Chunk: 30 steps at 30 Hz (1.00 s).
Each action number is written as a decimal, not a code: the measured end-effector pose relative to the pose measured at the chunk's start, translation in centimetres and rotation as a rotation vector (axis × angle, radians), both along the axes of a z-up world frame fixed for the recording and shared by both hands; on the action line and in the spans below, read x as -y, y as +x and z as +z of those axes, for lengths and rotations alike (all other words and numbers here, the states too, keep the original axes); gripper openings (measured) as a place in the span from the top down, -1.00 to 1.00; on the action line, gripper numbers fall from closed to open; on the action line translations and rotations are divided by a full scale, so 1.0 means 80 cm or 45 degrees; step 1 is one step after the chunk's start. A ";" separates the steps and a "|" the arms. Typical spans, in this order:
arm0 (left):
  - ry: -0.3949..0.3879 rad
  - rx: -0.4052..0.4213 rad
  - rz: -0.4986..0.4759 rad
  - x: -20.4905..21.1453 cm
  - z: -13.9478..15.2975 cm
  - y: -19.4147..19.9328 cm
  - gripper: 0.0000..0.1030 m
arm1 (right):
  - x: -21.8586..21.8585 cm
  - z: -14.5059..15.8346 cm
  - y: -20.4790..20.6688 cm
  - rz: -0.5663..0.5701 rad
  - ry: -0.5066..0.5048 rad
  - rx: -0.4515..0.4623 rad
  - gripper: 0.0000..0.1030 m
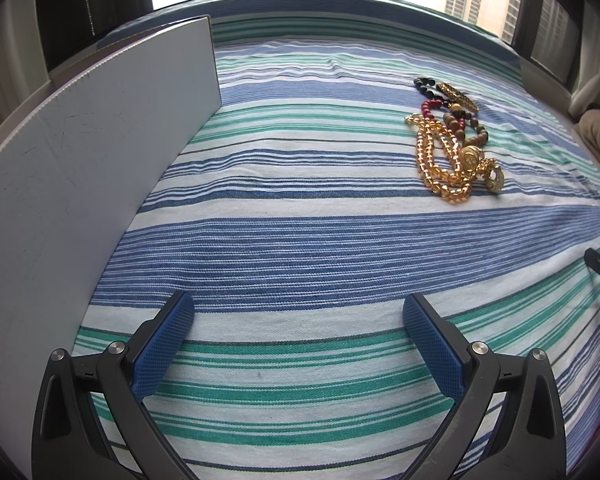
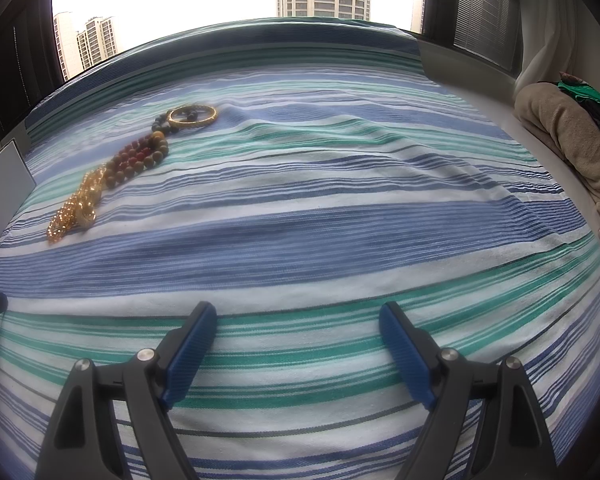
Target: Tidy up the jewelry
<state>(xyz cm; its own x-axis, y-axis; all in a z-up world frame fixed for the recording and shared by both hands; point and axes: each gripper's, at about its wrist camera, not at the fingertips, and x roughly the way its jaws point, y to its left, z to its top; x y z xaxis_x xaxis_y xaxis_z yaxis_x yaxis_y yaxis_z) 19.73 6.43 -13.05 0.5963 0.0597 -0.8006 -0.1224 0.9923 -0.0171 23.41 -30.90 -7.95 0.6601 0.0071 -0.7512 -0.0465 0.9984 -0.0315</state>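
Left wrist view: left gripper (image 1: 298, 312) hovers over the striped cloth (image 1: 300, 248), blue fingers (image 1: 168, 340) spread wide, nothing between them.
Right wrist view: right gripper (image 2: 298, 322) likewise spread apart and empty above the same cloth.
Jewelry pile (image 1: 452, 140): heaped on the cloth, well ahead of both grippers; amber bead strand (image 1: 436, 160) nearest, red and brown beads behind, gold bangle (image 2: 193, 115) at the far end.
White board (image 1: 80, 168): stands upright along the cloth's left edge.
Beige towel (image 2: 572, 140): bundled at the right edge.
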 end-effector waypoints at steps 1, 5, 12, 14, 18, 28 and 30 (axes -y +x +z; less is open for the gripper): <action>0.000 0.000 0.000 -0.001 0.000 0.000 -0.99 | 0.000 0.000 0.000 0.000 0.000 0.000 -0.67; 0.000 0.000 0.000 0.000 0.000 0.000 -0.99 | 0.000 0.000 0.000 0.000 0.000 0.000 -0.67; -0.003 -0.047 -0.082 -0.001 0.002 -0.002 -0.99 | 0.000 0.000 0.000 0.001 0.000 0.000 -0.67; -0.034 -0.084 -0.100 -0.002 0.009 -0.006 -0.98 | 0.000 0.001 0.000 0.001 0.001 0.000 -0.68; -0.192 -0.050 -0.180 0.011 0.055 -0.003 -0.98 | -0.001 0.001 0.000 0.001 -0.002 -0.001 -0.68; -0.113 -0.089 -0.305 0.073 0.069 0.123 -0.60 | -0.001 0.001 0.000 0.003 0.002 -0.001 -0.69; -0.144 -0.109 -0.264 0.068 0.053 0.149 -0.53 | -0.003 0.001 0.000 0.007 0.002 -0.002 -0.71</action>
